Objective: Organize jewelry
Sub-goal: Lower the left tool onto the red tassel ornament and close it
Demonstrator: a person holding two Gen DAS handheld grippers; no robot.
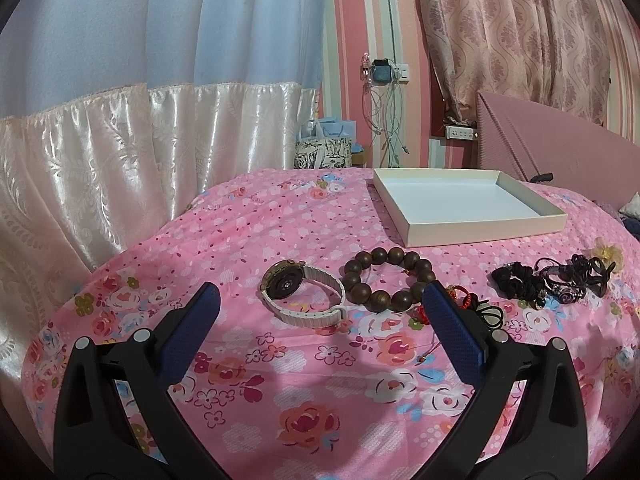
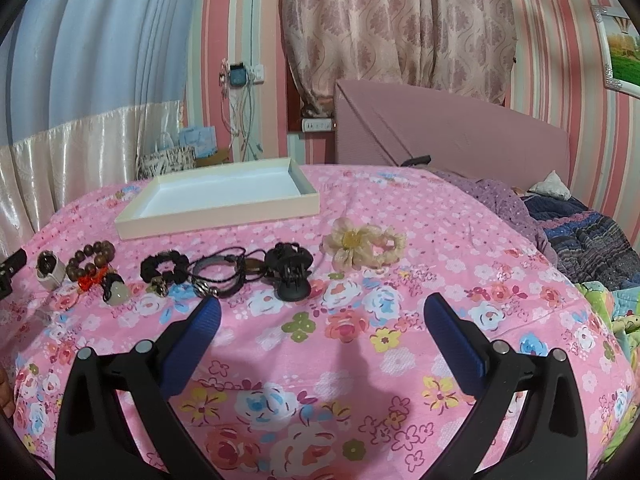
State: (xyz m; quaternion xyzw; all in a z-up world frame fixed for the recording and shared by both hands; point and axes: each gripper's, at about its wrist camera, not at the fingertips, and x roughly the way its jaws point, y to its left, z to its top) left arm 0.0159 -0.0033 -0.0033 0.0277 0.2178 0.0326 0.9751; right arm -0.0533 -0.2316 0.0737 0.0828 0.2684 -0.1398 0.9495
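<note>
I see the floral bedspread [image 2: 360, 360] carrying an empty white tray [image 2: 224, 196] at the back, with jewelry in a row before it: wooden bead bracelet [image 1: 388, 280], watch [image 1: 300, 292], black scrunchie [image 2: 164, 268]. My left tongs [image 1: 320, 320] and right tongs [image 2: 320, 320] gape wide, holding nothing.

Soft, even indoor light; faint shadows on the bedspread [image 1: 304, 384], sheen on the satin curtain [image 1: 120, 136]; strong fisheye bending, dark corners.
</note>
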